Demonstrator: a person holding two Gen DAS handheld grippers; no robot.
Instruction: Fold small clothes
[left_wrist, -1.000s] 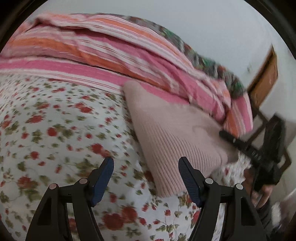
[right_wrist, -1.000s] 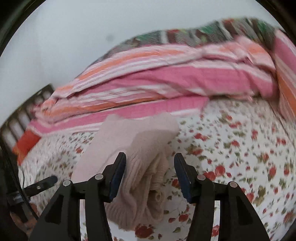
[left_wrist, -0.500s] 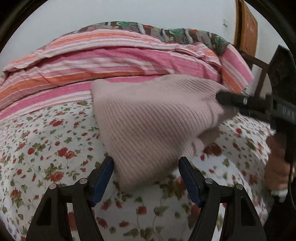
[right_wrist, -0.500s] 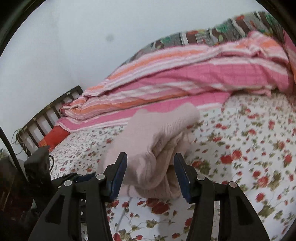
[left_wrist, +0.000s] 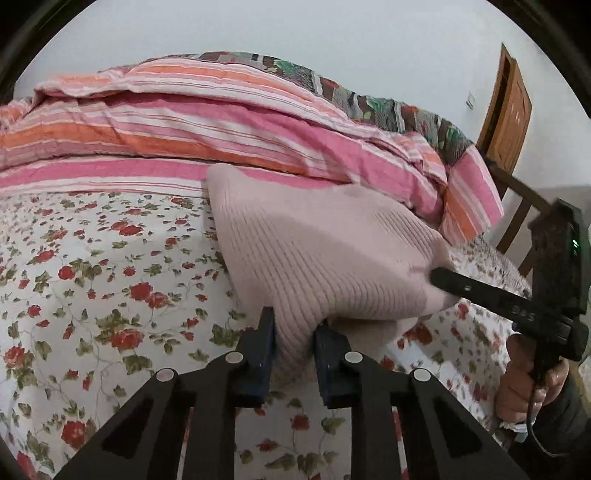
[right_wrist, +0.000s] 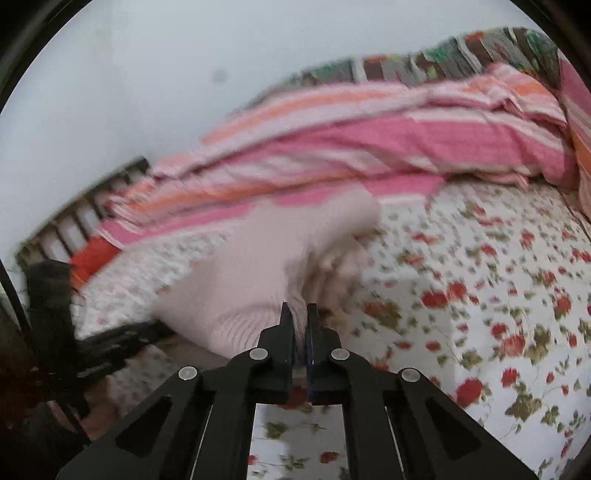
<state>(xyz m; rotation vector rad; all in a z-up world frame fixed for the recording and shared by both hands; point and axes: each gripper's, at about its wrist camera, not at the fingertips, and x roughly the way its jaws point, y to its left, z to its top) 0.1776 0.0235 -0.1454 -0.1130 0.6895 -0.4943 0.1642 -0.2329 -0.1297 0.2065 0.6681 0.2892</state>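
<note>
Both of our tools have just gone from standing wide to gripping. A second ago each one hung spread in front of the pink ribbed sweater (left_wrist: 332, 258), which lay on the flowered bed sheet (left_wrist: 110, 295); now each has a corner of it. Our left tool (left_wrist: 293, 325) is closing, and the near corner of the knit is bunched between its blue pads (left_wrist: 264, 347), which already press into it. Our right tool (right_wrist: 298, 314) is pressed together, pinching a thin edge of the sweater (right_wrist: 258, 280) at its other near corner; from the left camera we see that right tool (left_wrist: 439, 277) biting into the cloth there, with the hand (left_wrist: 524, 384) below it. The sweater sits near the striped quilt (left_wrist: 221, 122), its front edge raised off the sheet between the two grips. We judge the grasp step to be nearly done, so the next move is likely to carry this edge over toward the far side.
</note>
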